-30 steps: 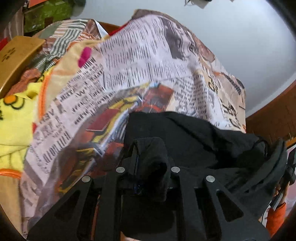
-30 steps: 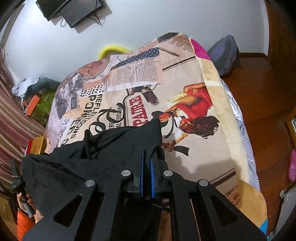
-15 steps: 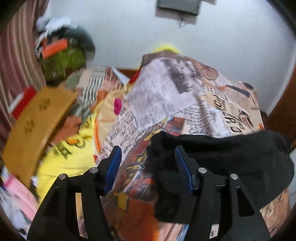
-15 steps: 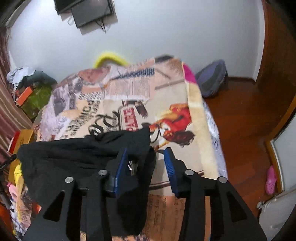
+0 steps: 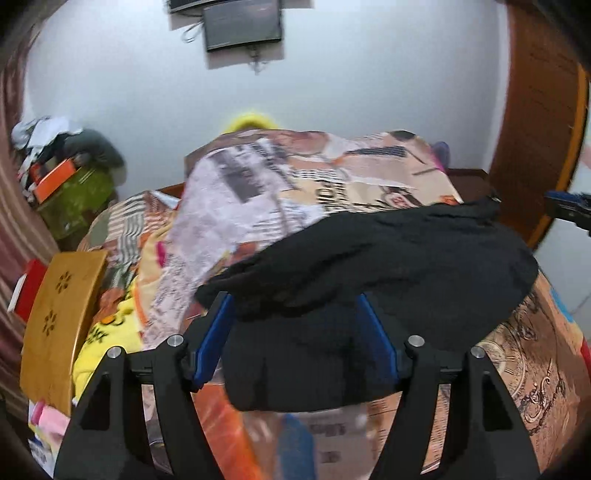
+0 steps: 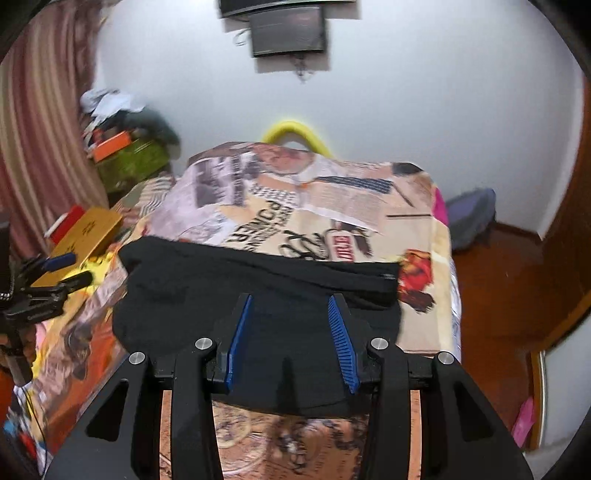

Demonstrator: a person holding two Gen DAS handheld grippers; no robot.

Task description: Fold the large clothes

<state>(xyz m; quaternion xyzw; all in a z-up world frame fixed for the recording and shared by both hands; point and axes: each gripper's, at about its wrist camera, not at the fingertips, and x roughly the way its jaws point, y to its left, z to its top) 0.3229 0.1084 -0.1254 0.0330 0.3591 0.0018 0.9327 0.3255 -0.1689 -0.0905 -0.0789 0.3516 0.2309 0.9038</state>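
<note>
A black garment (image 5: 388,258) lies folded in a wide band across the near end of the bed, on a newspaper-print blanket (image 5: 314,177). My left gripper (image 5: 293,299) hovers above its left part. The jaws are opening, the blue pads stand apart, and the cloth lies below them without touching. In the right wrist view the same black garment (image 6: 258,273) stretches under my right gripper (image 6: 290,297), which is open and holds nothing. Each gripper shows at the edge of the other's view: the right gripper (image 5: 569,210) and the left gripper (image 6: 70,269).
A wooden board (image 5: 59,314) and a yellow cloth (image 5: 107,332) lie left of the bed. A green box (image 5: 74,192) with clutter stands by the curtain. A screen (image 6: 288,33) hangs on the wall. A purple bag (image 6: 472,218) sits on the wooden floor (image 6: 498,295).
Both grippers were shut on the black garment a second ago. They opened, let it go and rose back from it. The garment now rests folded on the blanket.
</note>
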